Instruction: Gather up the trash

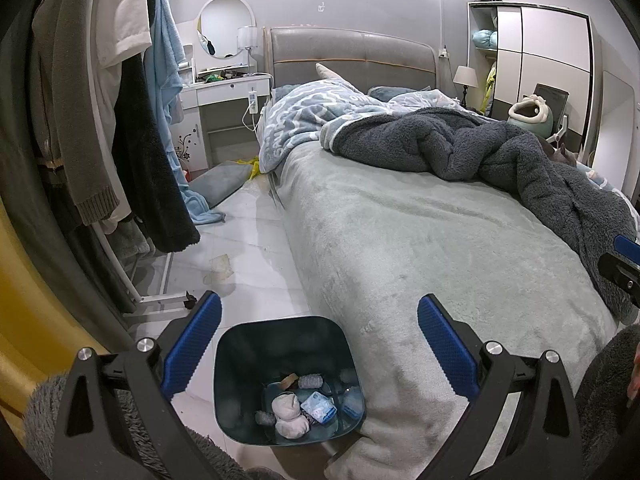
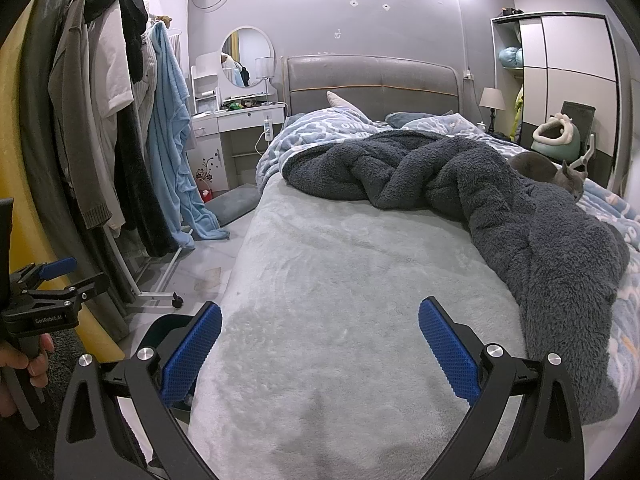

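A dark teal trash bin [image 1: 236, 364] stands on the floor beside the bed's near corner. It holds crumpled white tissues [image 1: 289, 412], a blue-white packet [image 1: 318, 407] and other scraps. My left gripper [image 1: 319, 316] is open and empty, hovering above the bin. My right gripper [image 2: 320, 318] is open and empty above the grey-green bed sheet [image 2: 340, 272]. The bin's rim [image 2: 160, 330] shows behind the right gripper's left finger. The left gripper also shows at the left edge of the right wrist view [image 2: 52, 276].
A dark fluffy blanket [image 2: 500, 200] and a blue patterned duvet [image 1: 304, 116] lie across the bed. A grey cat [image 2: 560, 172] lies on the bed's right side. A clothes rack [image 1: 120, 120] with hanging garments stands left. Stained paper [image 1: 220, 268] lies on the floor.
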### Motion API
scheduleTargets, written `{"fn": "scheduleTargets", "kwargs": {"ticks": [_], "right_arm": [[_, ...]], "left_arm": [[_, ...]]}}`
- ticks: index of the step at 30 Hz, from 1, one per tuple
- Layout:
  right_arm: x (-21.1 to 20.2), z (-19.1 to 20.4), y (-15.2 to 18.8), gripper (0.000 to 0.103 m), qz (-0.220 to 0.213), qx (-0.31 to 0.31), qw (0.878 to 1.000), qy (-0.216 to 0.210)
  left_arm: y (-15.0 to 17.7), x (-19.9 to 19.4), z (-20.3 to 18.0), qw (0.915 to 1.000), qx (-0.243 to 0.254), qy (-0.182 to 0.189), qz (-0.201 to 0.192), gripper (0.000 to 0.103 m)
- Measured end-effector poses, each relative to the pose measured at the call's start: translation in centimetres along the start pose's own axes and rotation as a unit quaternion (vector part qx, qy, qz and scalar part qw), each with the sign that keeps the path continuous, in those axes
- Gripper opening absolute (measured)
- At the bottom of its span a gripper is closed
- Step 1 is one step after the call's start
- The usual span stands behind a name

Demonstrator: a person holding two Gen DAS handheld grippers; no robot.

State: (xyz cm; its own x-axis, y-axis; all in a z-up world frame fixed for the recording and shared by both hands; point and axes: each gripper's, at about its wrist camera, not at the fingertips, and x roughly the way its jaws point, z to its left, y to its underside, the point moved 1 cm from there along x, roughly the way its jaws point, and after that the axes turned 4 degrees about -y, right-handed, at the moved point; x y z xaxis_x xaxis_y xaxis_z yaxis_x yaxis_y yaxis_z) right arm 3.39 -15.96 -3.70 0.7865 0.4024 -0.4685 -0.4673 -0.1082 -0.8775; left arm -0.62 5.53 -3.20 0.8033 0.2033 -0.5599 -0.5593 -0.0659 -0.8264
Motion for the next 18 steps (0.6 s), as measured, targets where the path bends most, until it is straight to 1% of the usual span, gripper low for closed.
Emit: {"fn": "scheduleTargets", "kwargs": {"ticks": [18], "right_arm": [[0.07, 0.03, -0.01, 0.100, 0.000, -0.003, 1.000, -0.001]], "left_arm": [[-0.08, 0.03, 0.05, 1.0000, 0.000, 0.000, 0.001, 0.100]]}}
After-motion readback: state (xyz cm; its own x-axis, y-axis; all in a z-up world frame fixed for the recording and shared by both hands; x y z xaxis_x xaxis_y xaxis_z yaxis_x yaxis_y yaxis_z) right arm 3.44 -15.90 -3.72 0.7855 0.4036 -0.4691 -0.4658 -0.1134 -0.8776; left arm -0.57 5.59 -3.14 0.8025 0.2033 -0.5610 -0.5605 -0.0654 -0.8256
